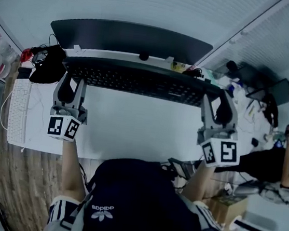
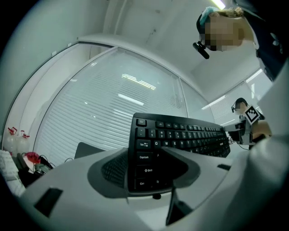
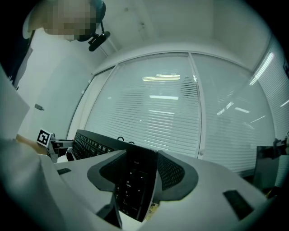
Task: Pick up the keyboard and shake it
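the person's dark top (image 1: 139, 200) carried the adidas name and logo. keys on the black keyboard (image 1: 138, 80) read tab, capslock, shift and ctrl. the left gripper (image 1: 72, 80) was clamped on the keyboard's left end, the right gripper (image 1: 217, 99) on its right end. the keyboard hung above the white desk (image 1: 132, 132), just before the dark monitor (image 1: 128, 38).

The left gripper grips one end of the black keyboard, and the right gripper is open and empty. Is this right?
No. The right gripper is shut on the other end of the keyboard; the right gripper view shows it. The rest holds.
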`<state>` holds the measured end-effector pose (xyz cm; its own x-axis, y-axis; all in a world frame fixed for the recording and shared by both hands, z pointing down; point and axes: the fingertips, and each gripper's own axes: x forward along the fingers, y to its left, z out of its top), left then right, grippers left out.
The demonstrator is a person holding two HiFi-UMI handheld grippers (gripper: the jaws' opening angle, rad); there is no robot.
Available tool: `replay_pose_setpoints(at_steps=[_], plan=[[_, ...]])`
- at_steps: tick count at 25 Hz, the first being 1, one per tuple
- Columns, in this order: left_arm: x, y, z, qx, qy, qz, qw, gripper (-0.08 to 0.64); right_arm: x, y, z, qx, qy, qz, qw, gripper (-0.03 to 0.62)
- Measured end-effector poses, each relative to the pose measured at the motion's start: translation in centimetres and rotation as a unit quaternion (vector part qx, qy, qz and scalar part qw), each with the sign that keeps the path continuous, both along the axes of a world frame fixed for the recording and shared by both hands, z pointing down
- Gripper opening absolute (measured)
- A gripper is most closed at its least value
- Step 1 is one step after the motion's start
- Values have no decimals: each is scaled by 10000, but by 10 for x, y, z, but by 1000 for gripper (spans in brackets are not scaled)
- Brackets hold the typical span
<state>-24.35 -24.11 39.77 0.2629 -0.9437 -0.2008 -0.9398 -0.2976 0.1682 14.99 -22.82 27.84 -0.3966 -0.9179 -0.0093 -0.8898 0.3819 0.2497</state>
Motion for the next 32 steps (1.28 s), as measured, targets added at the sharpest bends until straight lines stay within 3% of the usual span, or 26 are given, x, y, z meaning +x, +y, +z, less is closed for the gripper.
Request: replay_pose_setpoints(at_steps=[5, 14, 20, 24, 32], plan=[[14, 10, -21, 241, -28, -91, 9997, 209, 17, 5, -17, 192, -64, -139, 9997, 209], [38, 30, -27, 213, -14, -311, 9993, 209, 41, 3, -24, 210, -119, -357, 9991, 209], [58, 36, -32, 251, -78, -283, 9993, 208, 57, 12, -27, 160, -95, -323, 9993, 209], [88, 35, -28, 184, -43, -30, 9998, 207, 90, 11, -25, 134, -174, -222, 9995, 209], [76, 30, -29, 135, 56, 68, 9999, 207, 72, 29, -35, 101, -110, -291, 9995, 206]])
